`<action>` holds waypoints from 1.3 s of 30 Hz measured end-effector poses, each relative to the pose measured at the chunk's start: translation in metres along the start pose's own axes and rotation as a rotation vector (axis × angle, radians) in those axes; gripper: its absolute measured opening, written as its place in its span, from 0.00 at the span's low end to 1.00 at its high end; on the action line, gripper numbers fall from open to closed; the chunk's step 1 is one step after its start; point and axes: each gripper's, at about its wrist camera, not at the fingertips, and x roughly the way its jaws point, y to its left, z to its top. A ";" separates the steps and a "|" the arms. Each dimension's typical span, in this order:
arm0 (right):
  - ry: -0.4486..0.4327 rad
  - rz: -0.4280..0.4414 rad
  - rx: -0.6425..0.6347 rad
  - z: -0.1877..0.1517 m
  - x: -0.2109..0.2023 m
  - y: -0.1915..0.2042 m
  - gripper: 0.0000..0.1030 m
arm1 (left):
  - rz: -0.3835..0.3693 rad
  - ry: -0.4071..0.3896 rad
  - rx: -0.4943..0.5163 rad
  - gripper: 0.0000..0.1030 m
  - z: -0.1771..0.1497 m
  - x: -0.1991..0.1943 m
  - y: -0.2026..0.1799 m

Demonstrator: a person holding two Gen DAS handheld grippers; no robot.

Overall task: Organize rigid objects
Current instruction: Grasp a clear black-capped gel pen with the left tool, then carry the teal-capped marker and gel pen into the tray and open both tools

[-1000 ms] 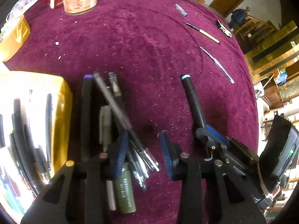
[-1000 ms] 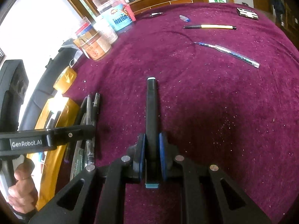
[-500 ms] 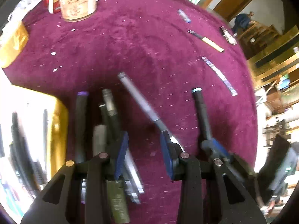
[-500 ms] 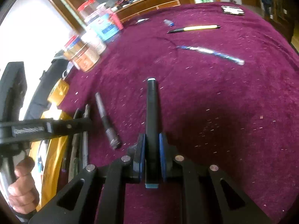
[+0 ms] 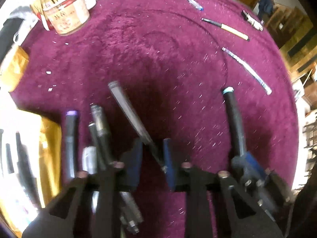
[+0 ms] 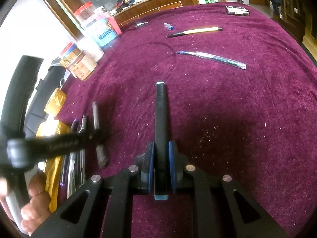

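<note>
left wrist view / grip: my left gripper [image 5: 152, 162] had its fingers partly parted around a grey pen [image 5: 130, 117]; the pen ran slantwise through the gap with its lower end against the right pad, so I judged a loose hold, blur made it hard to confirm.
left wrist view / pile: other pens [image 5: 95, 136] lay bunched just left of my fingers, beside a yellow box [image 5: 49, 144], likely the sorting spot.
left wrist view / other hand: right gripper [image 5: 247, 164] sat to the side with a black marker [image 5: 233, 119].
right wrist view / grip: my right gripper [image 6: 160, 166] was clamped on the black marker [image 6: 160, 119], barrel pointing forward, lined up for laying down.
right wrist view / strays: yellow pen [image 6: 195, 31] and blue pen [image 6: 212, 58] lay well apart, far across.
right wrist view / surface: worktop [image 6: 247, 119] was covered in purple plush, speckled with crumbs; jars [image 6: 83, 65] at far left edge.
right wrist view / room: wood cabinet and doorway behind.
</note>
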 end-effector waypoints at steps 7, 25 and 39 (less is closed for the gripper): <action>0.006 -0.013 -0.021 -0.001 0.000 0.004 0.12 | -0.091 0.078 0.193 0.07 -0.065 -0.017 0.003; -0.009 -0.060 -0.134 -0.009 0.002 0.022 0.13 | -0.203 -0.021 0.136 0.06 -0.092 -0.029 0.028; -0.110 0.245 -0.187 -0.019 -0.030 0.048 0.13 | -0.403 -0.202 -0.042 0.07 -0.173 -0.128 0.110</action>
